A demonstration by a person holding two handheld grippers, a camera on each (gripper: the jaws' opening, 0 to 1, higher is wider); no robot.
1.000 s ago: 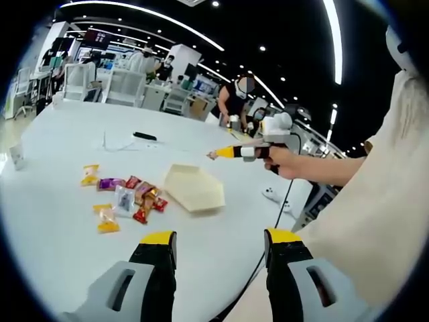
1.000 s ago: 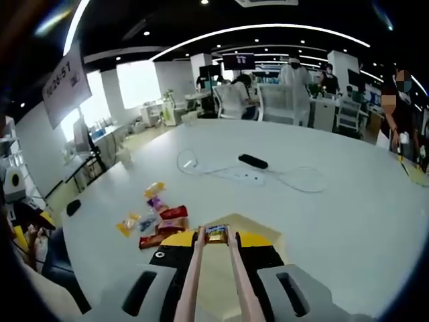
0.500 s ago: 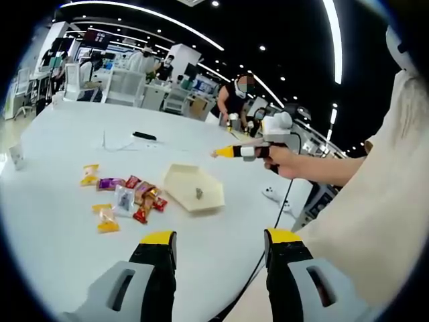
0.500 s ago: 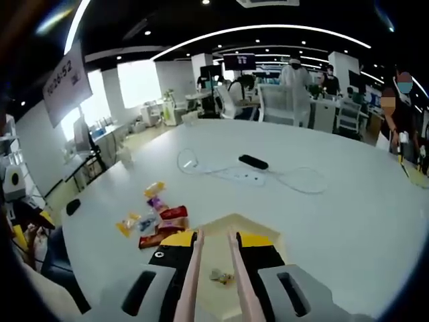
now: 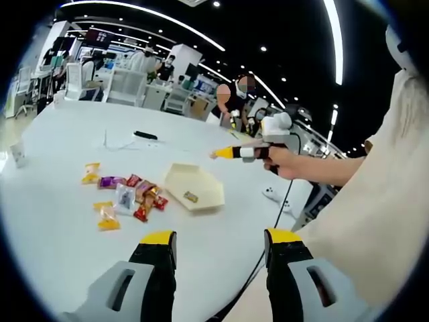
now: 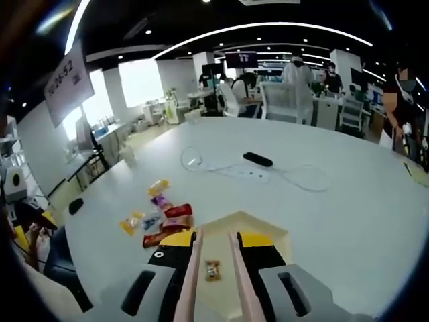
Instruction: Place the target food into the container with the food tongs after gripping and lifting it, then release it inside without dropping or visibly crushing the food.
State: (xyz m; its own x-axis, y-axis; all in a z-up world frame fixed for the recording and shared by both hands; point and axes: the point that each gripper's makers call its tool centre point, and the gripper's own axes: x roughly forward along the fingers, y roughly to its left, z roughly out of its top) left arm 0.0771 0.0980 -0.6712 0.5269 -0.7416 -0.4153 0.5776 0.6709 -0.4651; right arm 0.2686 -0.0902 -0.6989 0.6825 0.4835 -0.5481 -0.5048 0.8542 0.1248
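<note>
A cream hexagonal container (image 5: 201, 181) lies on the white table (image 5: 60, 134), and a small wrapped snack (image 5: 191, 196) rests inside it. Left of it is a pile of wrapped snacks (image 5: 124, 198). My left gripper (image 5: 220, 238) stands open and low over the near table edge, holding nothing. A hand holds my right gripper (image 5: 234, 152) above the container's right side. In the right gripper view, my right gripper (image 6: 216, 240) grips the food tongs (image 6: 193, 268). The tong arms are spread, and the snack (image 6: 213, 270) lies loose in the container (image 6: 265, 231) below them.
The snack pile (image 6: 161, 215) sits left of the container. A black remote (image 6: 258, 159) and a looping white cable (image 6: 295, 176) lie further back. A small white device (image 5: 270, 194) lies near the right table edge. People, chairs and desks stand beyond the table.
One second ago the tongs pinched the snack above the container. Their arms have since spread, and the snack has dropped and settled on the container floor. The left gripper has not moved.
</note>
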